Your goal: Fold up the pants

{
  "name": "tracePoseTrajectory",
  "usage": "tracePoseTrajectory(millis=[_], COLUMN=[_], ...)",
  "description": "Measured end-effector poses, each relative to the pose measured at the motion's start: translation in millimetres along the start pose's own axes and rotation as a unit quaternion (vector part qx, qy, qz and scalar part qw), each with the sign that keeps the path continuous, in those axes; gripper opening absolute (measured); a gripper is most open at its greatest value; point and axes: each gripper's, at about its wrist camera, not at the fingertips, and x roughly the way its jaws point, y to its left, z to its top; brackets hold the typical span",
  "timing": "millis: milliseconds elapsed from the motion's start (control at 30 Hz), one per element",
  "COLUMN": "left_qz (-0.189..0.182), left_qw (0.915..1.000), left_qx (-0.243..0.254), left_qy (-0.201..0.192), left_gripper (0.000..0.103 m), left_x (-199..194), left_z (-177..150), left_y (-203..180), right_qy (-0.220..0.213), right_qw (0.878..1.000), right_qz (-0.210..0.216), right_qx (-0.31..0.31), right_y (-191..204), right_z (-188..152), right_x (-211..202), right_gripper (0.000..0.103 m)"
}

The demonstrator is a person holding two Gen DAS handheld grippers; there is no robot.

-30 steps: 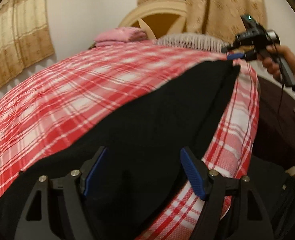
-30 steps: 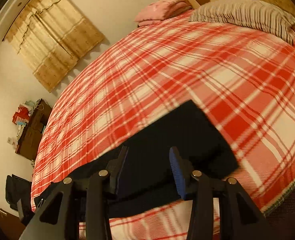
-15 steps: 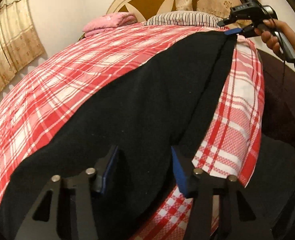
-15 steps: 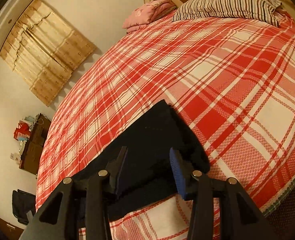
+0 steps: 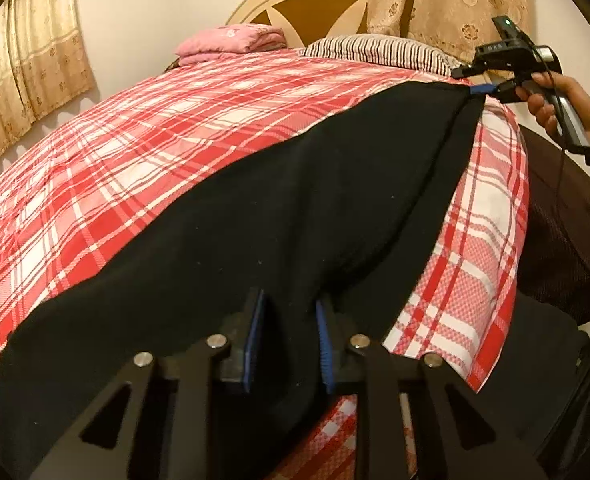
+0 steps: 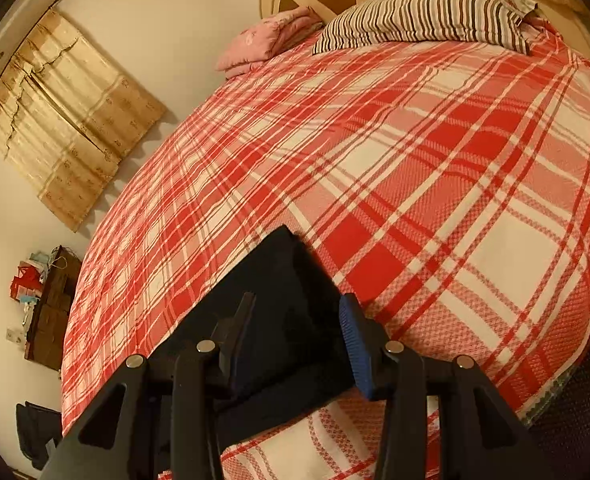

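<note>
Black fabric pants [image 5: 279, 216] lie lengthwise on the red-and-white plaid bedspread [image 5: 143, 152], along its near edge, one end toward the brown-and-white striped pillow [image 5: 379, 50] and the other nearest the left camera. The left gripper [image 5: 289, 320] has just been closing; its jaws stand narrow with a bunch of the black cloth between the blue pads, apparently pinching it. The right gripper [image 6: 297, 320], held in the person's hand [image 5: 563, 108], sits at the pillow-side end of the pants; its jaws are partly closed, with cloth between them. Whether the right pads actually press the fabric cannot be told from either view. For a clean fold, both grips should catch every layer at the edge, and the two ends should rise together, kept taut, so that the pants end meets the opposite end squarely. The layering under the left jaws is lost in uniform black, the waistband and cuffs cannot be distinguished, and the pants' far-left portion is cut off by the frame.
</note>
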Motion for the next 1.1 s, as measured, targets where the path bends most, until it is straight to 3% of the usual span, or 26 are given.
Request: tracePoseTrajectory(millis=[133,167,300,467,733,933,1100], left_qz=[0.0,-0.001,-0.01,-0.016,-0.026,-0.042,-0.051], left_qw=[1.0,1.0,0.9998,0.9995,0.9985,0.9991,0.9987], left_qx=[-0.002,-0.003,-0.017,-0.026,-0.018,-0.003,-0.003], left_qy=[-0.001,-0.002,-0.002,-0.007,-0.045,-0.004,-0.005], left_gripper=[0.022,0.021,0.017,0.011,0.011,0.011,0.011], left_x=[1,1,3,3,-32,-10,-14], left_z=[2,2,5,7,13,-8,-13], left_y=[1,2,6,8,8,-6,-9], right_qy=[0.001,0.001,-0.002,0.006,-0.041,-0.016,-0.019], right_qw=[1.0,1.0,0.999,0.996,0.994,0.997,0.998], right_qz=[0.003,0.003,0.0,0.016,0.033,0.01,-0.007], right_qx=[-0.022,-0.025,-0.054,-0.083,-0.094,-0.069,-0.059], right_y=[3,3,10,21,31,4,-13], right_z=[1,1,4,2,16,5,-1], right_x=[4,5,7,5,-37,-24,-26], right_gripper=[0.042,0.03,0.005,0.004,0.003,0.003,0.0])
